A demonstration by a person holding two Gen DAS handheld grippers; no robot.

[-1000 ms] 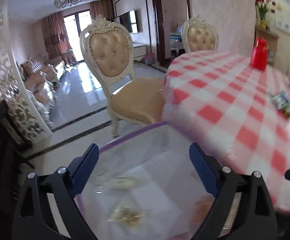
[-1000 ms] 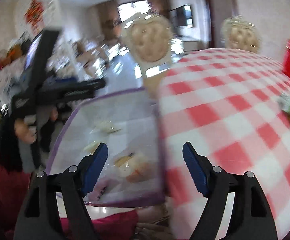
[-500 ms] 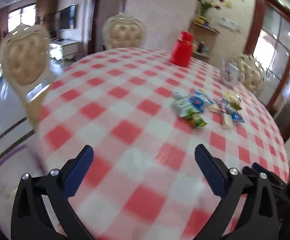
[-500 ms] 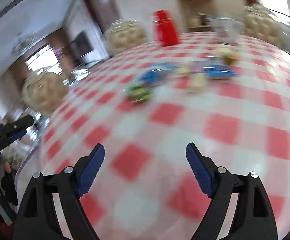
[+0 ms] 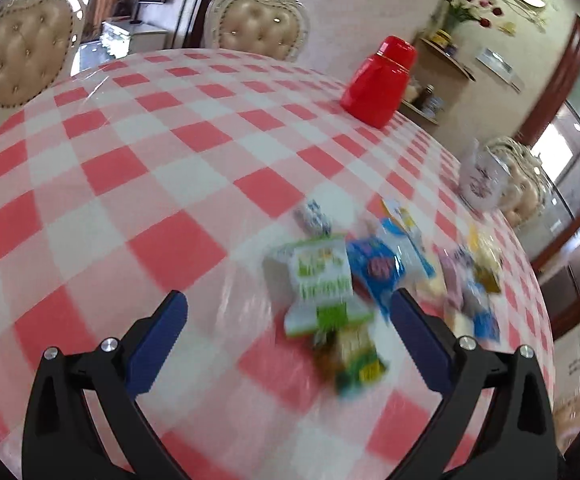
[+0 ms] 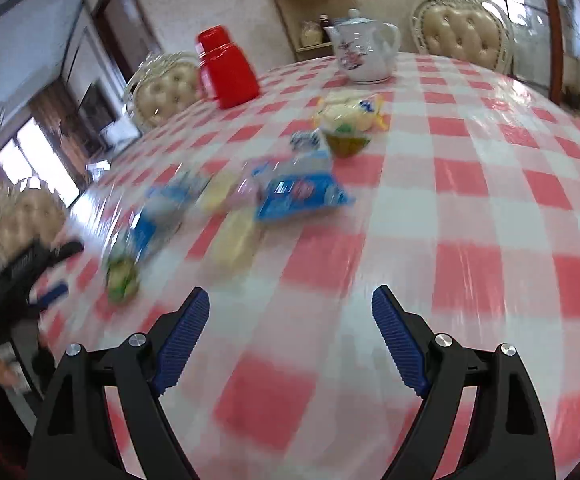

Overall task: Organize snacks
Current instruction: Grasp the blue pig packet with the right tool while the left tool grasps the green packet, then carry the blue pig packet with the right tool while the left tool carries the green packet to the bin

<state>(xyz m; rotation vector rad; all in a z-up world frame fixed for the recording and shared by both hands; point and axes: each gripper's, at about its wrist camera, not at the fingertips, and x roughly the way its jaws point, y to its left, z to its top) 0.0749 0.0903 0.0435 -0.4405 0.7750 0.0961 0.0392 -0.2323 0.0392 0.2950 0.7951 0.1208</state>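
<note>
A loose pile of snack packets lies on the red-and-white checked tablecloth (image 5: pixel 162 184). In the left wrist view a white-and-green packet (image 5: pixel 322 280) and a blue packet (image 5: pixel 374 268) lie just ahead of my left gripper (image 5: pixel 286 312), which is open and empty above the cloth. In the right wrist view a blue packet (image 6: pixel 302 196), a pale yellow packet (image 6: pixel 234 240) and a yellow-and-green snack (image 6: pixel 350 124) lie beyond my right gripper (image 6: pixel 290 304), open and empty. The left gripper also shows at the left edge of the right wrist view (image 6: pixel 46 284).
A red jug (image 5: pixel 378 84) and a white teapot (image 6: pixel 364 54) stand at the far side of the round table (image 6: pixel 490 200). Padded cream chairs (image 5: pixel 22 52) ring the table. A wall shelf (image 5: pixel 438 76) is behind the jug.
Both grippers have swung from the floor and table edge in over the table toward the snack pile. The packets are now much closer. Both jaws have stayed open.
</note>
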